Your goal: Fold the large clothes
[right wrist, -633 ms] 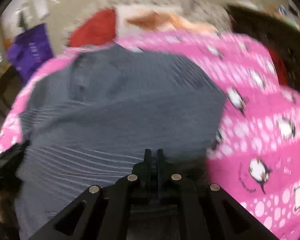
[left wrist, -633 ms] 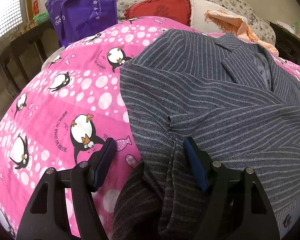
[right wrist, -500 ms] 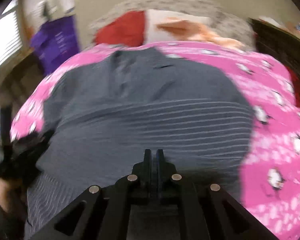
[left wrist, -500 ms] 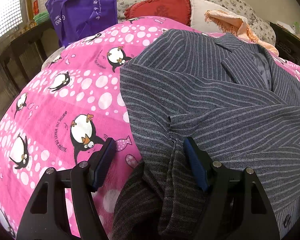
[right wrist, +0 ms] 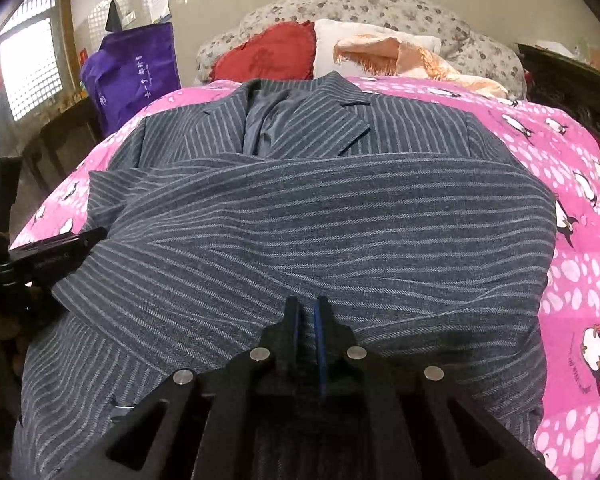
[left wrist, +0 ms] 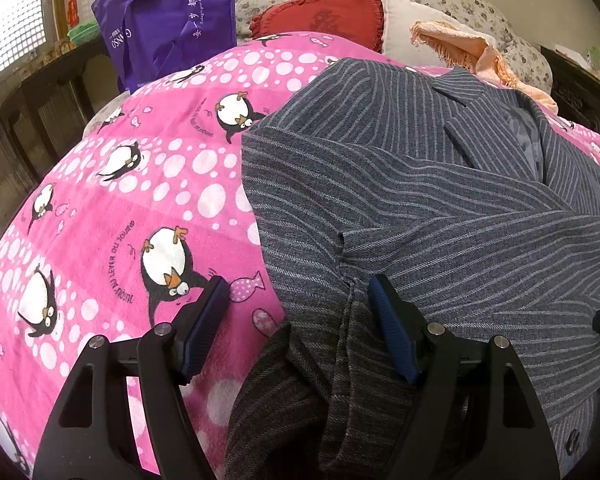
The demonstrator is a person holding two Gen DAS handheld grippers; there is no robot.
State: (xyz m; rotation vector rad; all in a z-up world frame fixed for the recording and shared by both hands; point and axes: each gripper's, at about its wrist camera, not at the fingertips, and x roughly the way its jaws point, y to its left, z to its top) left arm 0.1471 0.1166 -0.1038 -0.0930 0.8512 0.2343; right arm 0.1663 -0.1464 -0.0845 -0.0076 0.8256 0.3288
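A grey pinstriped suit jacket lies front-up on a bed covered with a pink penguin-print blanket, its collar and lapels toward the far end by the pillows. Both sleeves are folded across the chest, one over the other, and the near hem is bunched up at the near edge of the bed.

The left hand-held gripper sits at the jacket's near left edge with its jaws spread wide; one blue-padded finger rests over the pink blanket, the other over the striped cloth, and a rumpled ridge of fabric runs between them without being pinched. The right hand-held gripper is at the near middle of the jacket with its jaws pressed nearly together; striped cloth shows around them, but I cannot tell whether any is caught in the narrow slit.

At the far end rest a red heart-shaped cushion, a peach fringed towel and a floral pillow. A purple bag stands at the far left
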